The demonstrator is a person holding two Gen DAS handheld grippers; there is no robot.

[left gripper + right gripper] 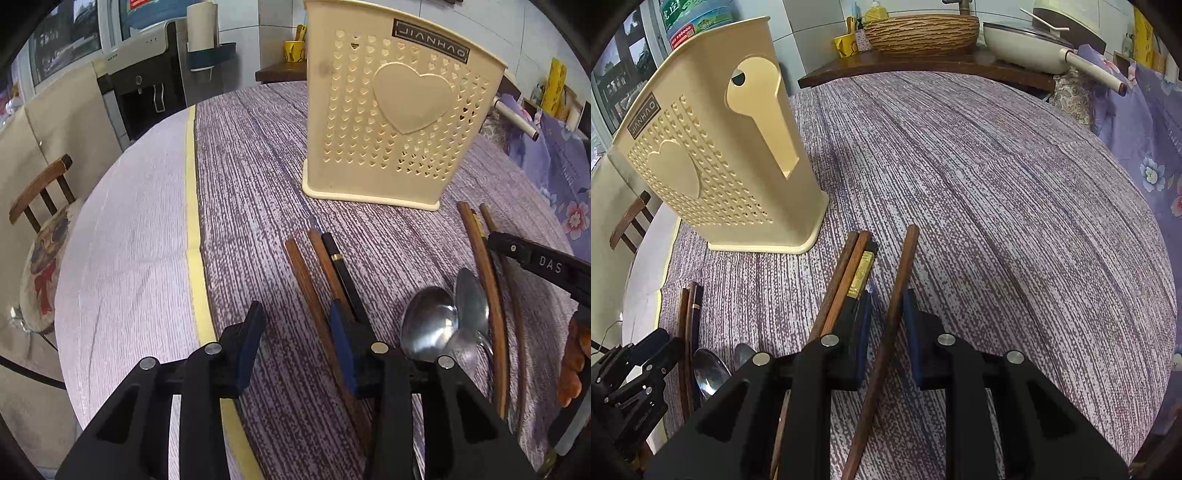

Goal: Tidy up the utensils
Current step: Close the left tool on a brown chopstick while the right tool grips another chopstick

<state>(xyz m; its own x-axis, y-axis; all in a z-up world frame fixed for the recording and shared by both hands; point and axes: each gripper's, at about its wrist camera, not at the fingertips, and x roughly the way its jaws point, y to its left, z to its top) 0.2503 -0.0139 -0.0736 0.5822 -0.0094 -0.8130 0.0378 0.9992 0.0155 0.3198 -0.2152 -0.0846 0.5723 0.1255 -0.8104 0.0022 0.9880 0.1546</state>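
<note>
Two black two-finger grippers with blue pads work low over a worktop covered in purple-and-white streaked cloth (997, 177). Nearest in the right wrist view, the right gripper (888, 332) has its jaws narrowed around a single brown wooden chopstick (886, 339) that runs up between the pads; its right pad lies against the stick, but whether the left pad presses it too I cannot tell, so a firm grasp is uncertain. Just left of that gripper lie two more brown chopsticks side by side (846, 280) with a black chopstick bearing a gold band (862, 275) touching them.

In the left wrist view, the left gripper (295, 328) is released, its jaws apart over bare cloth; its right finger rests beside a group of two brown sticks and a black gold-ringed chopstick (325, 269). To the right lie two steel spoons (443, 321), bowls overlapping, with further brown chopsticks (487, 280) just beyond them, under the right gripper's finger.

Farther back stands a cream plastic utensil holder with heart-shaped perforations and a large raised heart (399, 110), upright on the cloth, well apart from the utensils.

A wooden chair with a printed cushion (40, 229) sits past the worktop's edge.
</note>
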